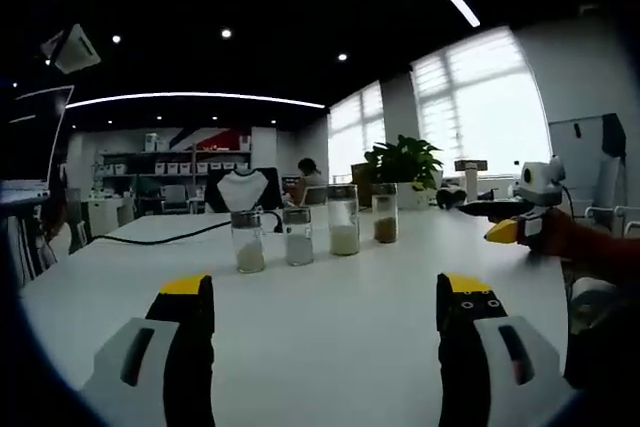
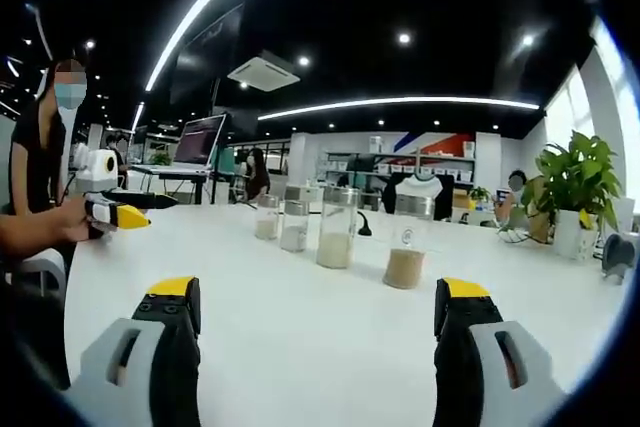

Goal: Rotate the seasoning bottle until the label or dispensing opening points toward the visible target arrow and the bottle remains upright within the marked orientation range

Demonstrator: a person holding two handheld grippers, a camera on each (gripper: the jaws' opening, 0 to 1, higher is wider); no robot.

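Four clear seasoning bottles with metal caps stand upright in a row on the white table (image 1: pixel 320 367). In the left gripper view they run from a bottle of white powder (image 1: pixel 248 241), past a second (image 1: pixel 298 235) and a third (image 1: pixel 343 219), to a bottle of brown powder (image 1: pixel 385 213). My left gripper (image 1: pixel 325 284) is open, well short of the row, nothing between its jaws. In the right gripper view the brown bottle (image 2: pixel 406 242) is nearest, with my right gripper (image 2: pixel 320 288) open and short of it. The right gripper (image 1: pixel 503 231) enters from the right and the left gripper (image 2: pixel 122 213) from the left, each hand-held.
A black cable (image 1: pixel 170 237) lies on the table behind the bottles. A potted plant (image 1: pixel 405 162) stands at the far edge, near a seated person (image 1: pixel 305 177). A person (image 2: pixel 40 147) is at the table's left side, and a laptop (image 2: pixel 200 142) stands beyond.
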